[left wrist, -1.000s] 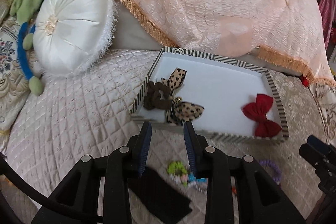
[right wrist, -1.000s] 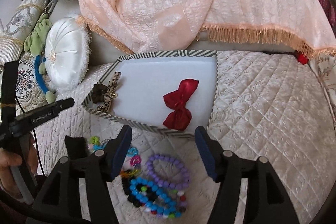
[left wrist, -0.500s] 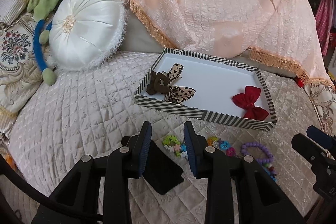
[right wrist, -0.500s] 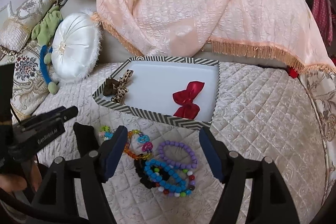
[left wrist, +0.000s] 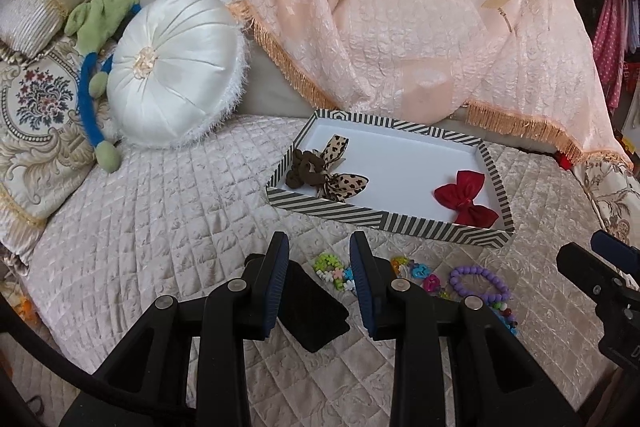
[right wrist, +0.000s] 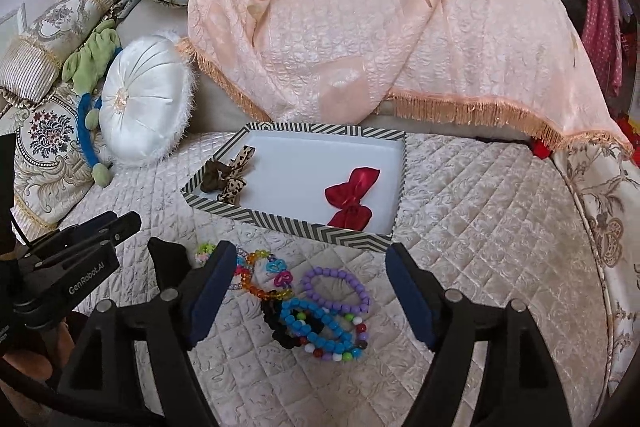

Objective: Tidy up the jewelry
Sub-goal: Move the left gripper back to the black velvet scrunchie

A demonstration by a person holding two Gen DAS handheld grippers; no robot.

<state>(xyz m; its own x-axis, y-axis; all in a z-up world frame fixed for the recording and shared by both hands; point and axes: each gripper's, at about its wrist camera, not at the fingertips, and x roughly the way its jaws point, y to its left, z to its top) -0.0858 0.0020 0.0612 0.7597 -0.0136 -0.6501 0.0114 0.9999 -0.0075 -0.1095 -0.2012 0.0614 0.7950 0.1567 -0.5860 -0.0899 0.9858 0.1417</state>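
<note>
A striped tray lies on the quilted bed. It holds a red bow and a leopard bow with a brown scrunchie. In front of the tray lie loose bracelets: a purple one, a blue one, an orange one and a green-pastel one. My left gripper hovers above the pastel bracelet, narrowly open and empty. Above the bracelet pile, my right gripper has its jaws opening, with nothing between them.
A black flat piece lies under the left gripper. A white round cushion, a green and blue plush toy and patterned pillows sit to the left. A peach fringed throw hangs behind the tray. The bed's rounded edge is on the right.
Both grippers have drawn back from the tray and risen a little, so the bracelets now show in front of them. The right jaws have spread wider; the left jaws are unchanged.
</note>
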